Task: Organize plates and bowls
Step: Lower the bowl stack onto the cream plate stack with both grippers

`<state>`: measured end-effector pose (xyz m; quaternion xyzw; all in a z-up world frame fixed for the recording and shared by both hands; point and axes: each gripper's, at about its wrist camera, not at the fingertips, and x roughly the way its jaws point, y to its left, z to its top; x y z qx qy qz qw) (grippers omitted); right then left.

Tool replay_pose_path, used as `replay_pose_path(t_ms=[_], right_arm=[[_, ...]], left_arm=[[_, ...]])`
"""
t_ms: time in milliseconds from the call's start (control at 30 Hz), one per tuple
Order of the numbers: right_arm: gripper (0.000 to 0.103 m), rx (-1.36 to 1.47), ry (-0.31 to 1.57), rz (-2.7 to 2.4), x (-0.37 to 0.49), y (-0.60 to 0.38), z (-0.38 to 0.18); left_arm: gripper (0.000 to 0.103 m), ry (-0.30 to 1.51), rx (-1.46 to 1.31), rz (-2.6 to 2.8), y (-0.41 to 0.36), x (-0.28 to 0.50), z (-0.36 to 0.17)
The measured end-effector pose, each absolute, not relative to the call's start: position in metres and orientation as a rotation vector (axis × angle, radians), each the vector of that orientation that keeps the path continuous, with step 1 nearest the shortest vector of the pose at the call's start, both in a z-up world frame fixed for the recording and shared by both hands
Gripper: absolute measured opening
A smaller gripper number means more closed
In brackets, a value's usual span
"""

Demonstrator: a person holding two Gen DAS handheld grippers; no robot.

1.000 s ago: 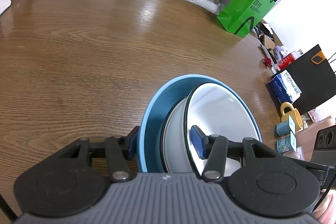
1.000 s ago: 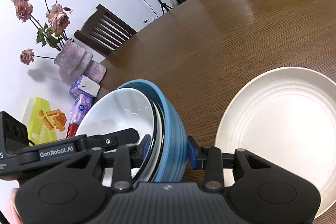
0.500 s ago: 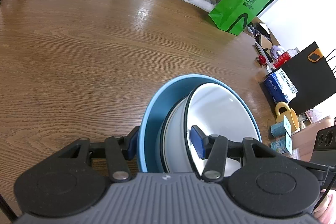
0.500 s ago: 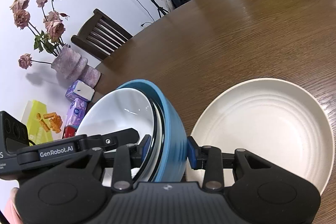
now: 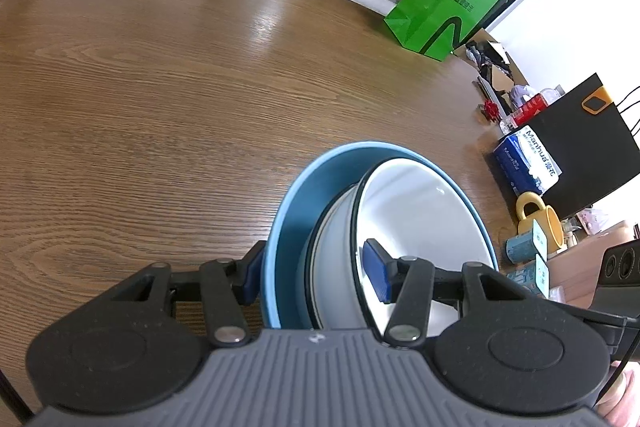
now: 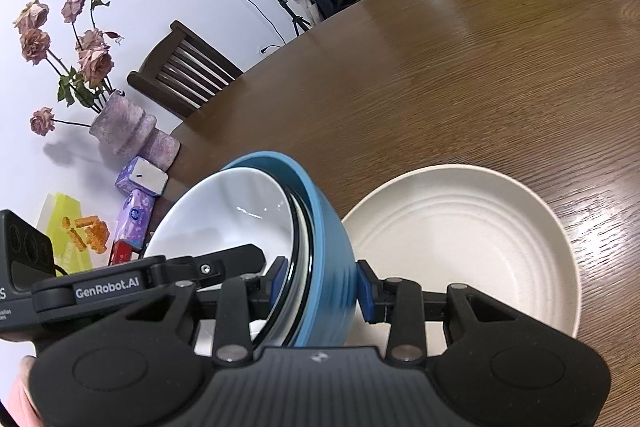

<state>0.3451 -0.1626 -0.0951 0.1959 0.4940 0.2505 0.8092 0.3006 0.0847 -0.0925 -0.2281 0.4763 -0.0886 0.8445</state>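
A blue bowl (image 5: 296, 219) with a black-rimmed white bowl (image 5: 420, 211) nested inside it hangs tilted above the wooden table (image 5: 160, 87). My left gripper (image 5: 314, 275) is shut on one side of the stack, with one pad outside the blue wall and the other inside the white bowl. From the opposite side, my right gripper (image 6: 320, 283) is shut on the stack too, clamping the blue bowl (image 6: 328, 247) and white bowl (image 6: 232, 211) together. A ribbed cream plate (image 6: 460, 239) lies on the table just right of the stack in the right wrist view.
A green bag (image 5: 444, 3) stands at the table's far edge. A black bag (image 5: 580, 147), tissue pack (image 5: 528, 159) and yellow mug (image 5: 536, 219) sit to the right. A vase of dried roses (image 6: 120, 131), a chair (image 6: 180, 75) and small packs (image 6: 140, 183) are beside the table.
Both grippers carried the bowl stack sideways across the table. The cream plate has come fully into the right wrist view, close beside the stack. Both grips are unchanged.
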Motion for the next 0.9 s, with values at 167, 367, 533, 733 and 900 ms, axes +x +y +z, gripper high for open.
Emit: replay_pose_path(t_ms=[167,367,533,733,900], right_arm=[[0.035,0.417,1.06,0.533,0.349,-0.176,-0.098],[0.035,0.413,1.069,0.528,0.353,-0.188,-0.103],[0.035,0.409,1.083,0.524,0.355,-0.194,-0.109],[0.035,0.41,1.098,0.519,0.356,-0.205,-0.116],[0.035,0.412,1.106,0.512,0.357,-0.212,-0.121]], left_arm=[[0.051,1.009,-0.488,-0.186,0.073,0.304,-0.096],[0.051,1.017,-0.497,-0.186,0.062,0.307,-0.104],[0.051,1.03,-0.506,-0.182,0.054,0.309,-0.112],[0.051,1.044,-0.508,-0.182,0.045,0.314,-0.12],[0.051,1.052,-0.509,-0.187,0.037,0.316,-0.124]])
